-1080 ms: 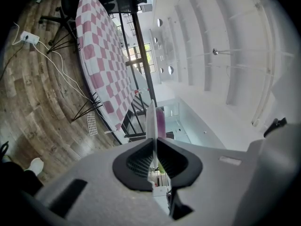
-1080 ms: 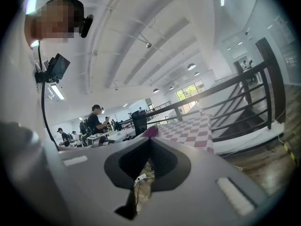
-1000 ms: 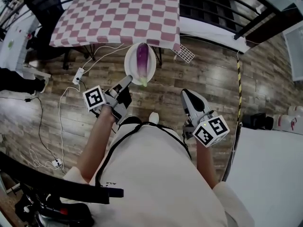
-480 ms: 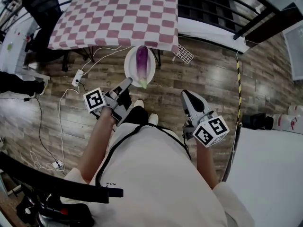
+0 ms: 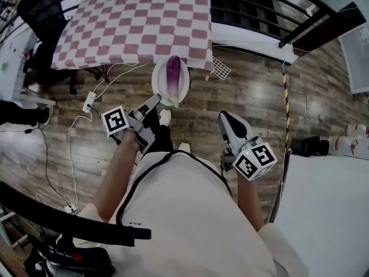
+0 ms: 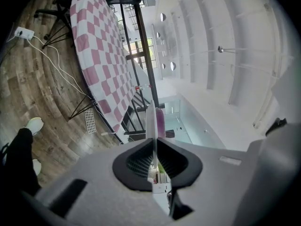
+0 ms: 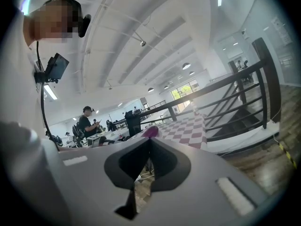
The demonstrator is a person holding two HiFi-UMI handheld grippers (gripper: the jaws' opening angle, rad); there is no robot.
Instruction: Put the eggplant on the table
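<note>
Head view, left claw (image 5: 155, 100): closed on the near rim of a white plate (image 5: 159, 81), which it holds out level over the floor (image 5: 248, 91).
Head view, eggplant (image 5: 173, 71): purple, lying lengthwise on the plate with its green stem end toward the person. It is just short of the worktop's (image 5: 127, 27) near edge, not on it.
Head view, worktop: covered with a red-and-white checked cloth. The plate's far rim shows at the cloth's near hem.
Head view, right claw (image 5: 225, 116): well clear of the worktop and off to the right of the plate, touching nothing.
Head view, floor items: a power strip (image 5: 89, 101) with white cables lies below the worktop's near left corner, and the person's shoe (image 5: 164, 117) shows beneath the plate.

Left gripper view, left claw (image 6: 152, 147): pads pressed on the plate (image 6: 150, 121), seen edge-on as a thin white blade.
Left gripper view, eggplant (image 6: 161, 121): a purple strip against the plate's right face, with the worktop (image 6: 94, 55) beyond to the left.

Right gripper view, right claw (image 7: 150, 142): jaws together along one seam, nothing between them.
Right gripper view, eggplant (image 7: 150, 132): only its purple end shows above the jaws, in front of the worktop (image 7: 186, 126).
Right gripper view, surroundings: a dark railing (image 7: 235, 84) runs behind the worktop.
</note>
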